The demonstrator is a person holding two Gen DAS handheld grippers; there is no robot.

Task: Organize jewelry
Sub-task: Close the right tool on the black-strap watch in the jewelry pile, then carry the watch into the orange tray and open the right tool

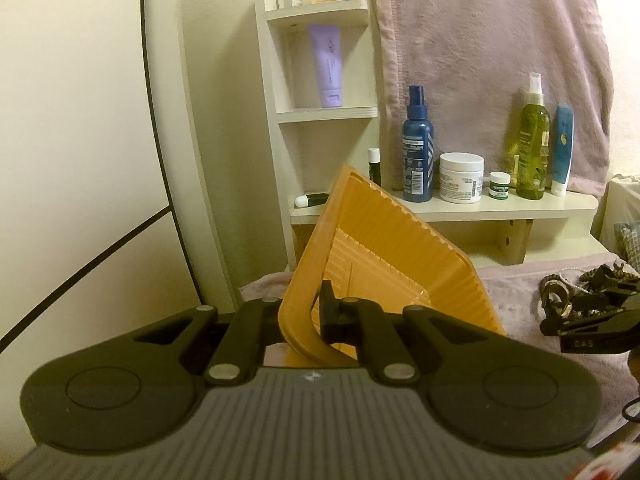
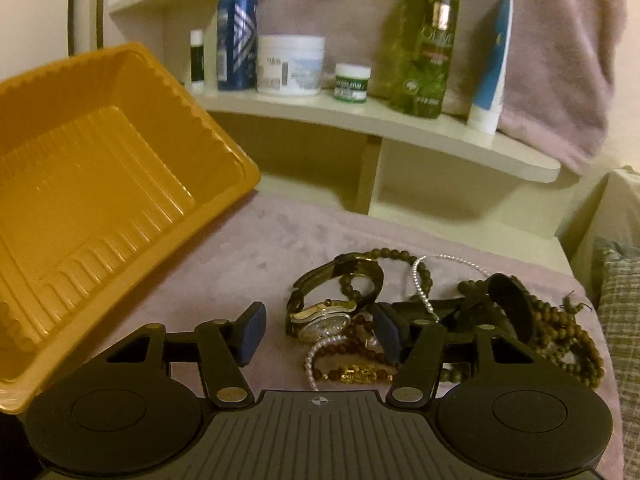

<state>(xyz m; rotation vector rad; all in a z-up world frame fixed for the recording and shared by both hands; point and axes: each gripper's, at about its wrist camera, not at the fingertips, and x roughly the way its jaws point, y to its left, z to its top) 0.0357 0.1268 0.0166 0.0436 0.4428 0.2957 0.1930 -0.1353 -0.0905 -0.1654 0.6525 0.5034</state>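
Left wrist view has your left gripper (image 1: 316, 312) clamped tight on the rim of the orange plastic tray (image 1: 384, 256), pads pinching the near wall so the tray hangs tilted, open side facing toward the right. Off at the right edge of that view you can just catch your right gripper (image 1: 576, 312) poking into the jewelry pile (image 1: 580, 284), which sits on the pinkish cloth (image 1: 516, 292) covering the table.

Right wrist view gives the better look. Your right gripper's jaws stand partly spread, not pressing on anything as far as I can tell. The silver-faced watch (image 2: 324, 320) lies right between the fingertips, closer to the right pad, with a string of white pearl beads (image 2: 320, 356) curling just under it. A gold charm bracelet (image 2: 356, 374) sits nearest the camera. Brown wooden bead strands (image 2: 560, 320) sprawl to the right of the heap, and a dark band (image 2: 512, 308) stands up among them. It's all tangled together, so which piece touches which is hard to call.

The tray shows at the left of that view, empty inside, ribbed walls, its corner hanging over the cloth and well apart from the heap.

Behind everything there's a shelf (image 2: 400, 128) with a blue spray bottle (image 2: 236, 32), a white jar (image 2: 290, 64), a small green-label pot (image 2: 352, 82), a green bottle (image 2: 428, 40) and a blue-white tube (image 2: 494, 68).
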